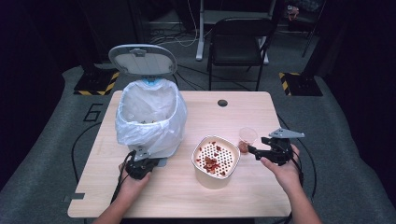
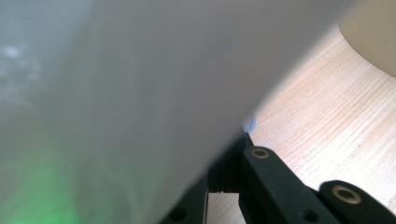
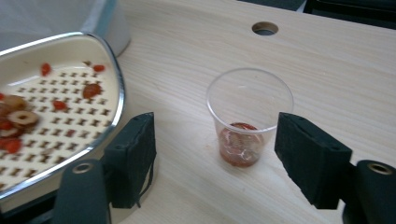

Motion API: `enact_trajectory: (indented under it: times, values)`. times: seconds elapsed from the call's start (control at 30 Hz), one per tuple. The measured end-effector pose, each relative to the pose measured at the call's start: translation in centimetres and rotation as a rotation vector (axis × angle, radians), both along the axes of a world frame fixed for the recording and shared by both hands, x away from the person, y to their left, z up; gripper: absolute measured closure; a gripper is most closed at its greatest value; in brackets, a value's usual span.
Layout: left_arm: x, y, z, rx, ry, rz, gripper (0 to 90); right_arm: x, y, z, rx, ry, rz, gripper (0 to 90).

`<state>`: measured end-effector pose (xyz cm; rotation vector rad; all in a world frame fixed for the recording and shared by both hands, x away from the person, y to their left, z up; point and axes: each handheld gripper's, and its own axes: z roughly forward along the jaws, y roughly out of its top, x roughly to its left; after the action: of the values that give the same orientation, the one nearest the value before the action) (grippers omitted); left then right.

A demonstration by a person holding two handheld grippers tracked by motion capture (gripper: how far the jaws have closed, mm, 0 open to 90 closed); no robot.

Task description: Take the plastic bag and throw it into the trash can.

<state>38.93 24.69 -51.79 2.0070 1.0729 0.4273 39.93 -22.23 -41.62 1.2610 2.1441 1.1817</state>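
The clear plastic cup (image 3: 250, 116) is stood upright on the wooden table (image 1: 261, 186), just right of the cream strainer bowl (image 1: 215, 161); a reddish residue is seen at its bottom. The right gripper (image 3: 215, 154) is held low before the cup with its jaws spread wide, the cup between and beyond them, untouched. The left gripper (image 1: 140, 164) is clamped shut at the base of the white-bagged bin (image 1: 149, 116), its lid (image 1: 142, 59) raised.

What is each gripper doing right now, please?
Left gripper: shut at the bin base; what it grips cannot be told.
Right gripper: open, cup between jaws, untouched.
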Motion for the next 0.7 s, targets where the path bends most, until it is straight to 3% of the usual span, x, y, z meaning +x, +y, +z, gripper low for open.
enact_trajectory:
  times: [0.23, 0.7]
  values:
    - [0.1, 0.1, 0.0, 0.015, -0.007, -0.022, 90.0, 1.3, -0.2, -2.4, -0.002, 0.007, -0.034, 19.1]
    - [0.1, 0.1, 0.1, 0.015, -0.004, -0.020, 90.0, 4.0, 0.5, -4.7, -0.039, 0.011, -0.046, 18.1]
